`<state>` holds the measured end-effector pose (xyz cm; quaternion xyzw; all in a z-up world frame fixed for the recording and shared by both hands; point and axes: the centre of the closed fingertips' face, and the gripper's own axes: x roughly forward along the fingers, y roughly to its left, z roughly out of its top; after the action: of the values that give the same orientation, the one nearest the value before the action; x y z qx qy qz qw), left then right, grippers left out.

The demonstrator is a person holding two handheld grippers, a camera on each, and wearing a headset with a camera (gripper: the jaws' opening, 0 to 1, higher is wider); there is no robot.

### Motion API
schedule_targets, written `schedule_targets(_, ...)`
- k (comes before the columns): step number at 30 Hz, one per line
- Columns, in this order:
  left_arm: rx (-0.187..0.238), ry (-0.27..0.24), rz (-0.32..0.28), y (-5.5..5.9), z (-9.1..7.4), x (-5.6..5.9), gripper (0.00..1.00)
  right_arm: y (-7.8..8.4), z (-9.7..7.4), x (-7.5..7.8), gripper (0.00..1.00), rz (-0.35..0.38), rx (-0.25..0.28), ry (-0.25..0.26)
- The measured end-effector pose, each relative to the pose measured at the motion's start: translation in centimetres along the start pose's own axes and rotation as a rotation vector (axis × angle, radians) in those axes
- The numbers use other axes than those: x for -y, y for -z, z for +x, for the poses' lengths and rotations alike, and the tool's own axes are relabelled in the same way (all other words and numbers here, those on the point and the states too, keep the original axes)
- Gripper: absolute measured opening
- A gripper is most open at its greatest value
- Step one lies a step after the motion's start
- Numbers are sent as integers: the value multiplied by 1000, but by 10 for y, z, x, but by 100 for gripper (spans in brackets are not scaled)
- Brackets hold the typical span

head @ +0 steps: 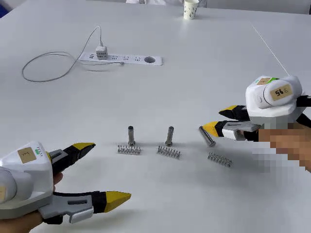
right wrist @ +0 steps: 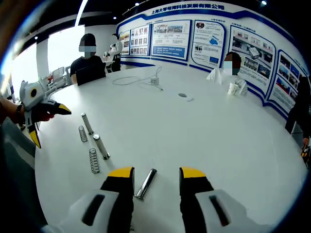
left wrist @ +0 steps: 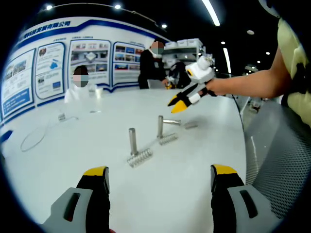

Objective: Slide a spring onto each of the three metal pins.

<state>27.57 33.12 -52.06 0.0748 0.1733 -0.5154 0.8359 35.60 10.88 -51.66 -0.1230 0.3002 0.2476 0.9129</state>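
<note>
2 pins (head: 131, 136) upright; 3rd pin (head: 207, 136) flat between right gripper's (head: 216, 119) jaws

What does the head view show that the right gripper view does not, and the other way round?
Head view: a third spring, near the lying pin. Right gripper view: seated people and wall posters. Both: the two upright pins, two springs beside them, the lying pin, and the left gripper with its jaws apart.
</note>
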Motion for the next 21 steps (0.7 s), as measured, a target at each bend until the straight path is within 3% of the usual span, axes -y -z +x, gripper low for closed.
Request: schedule_targets(21, -4, 5, -6, 3, 3, 2, 87, 12, 23, 0, 28, 68, -68, 48)
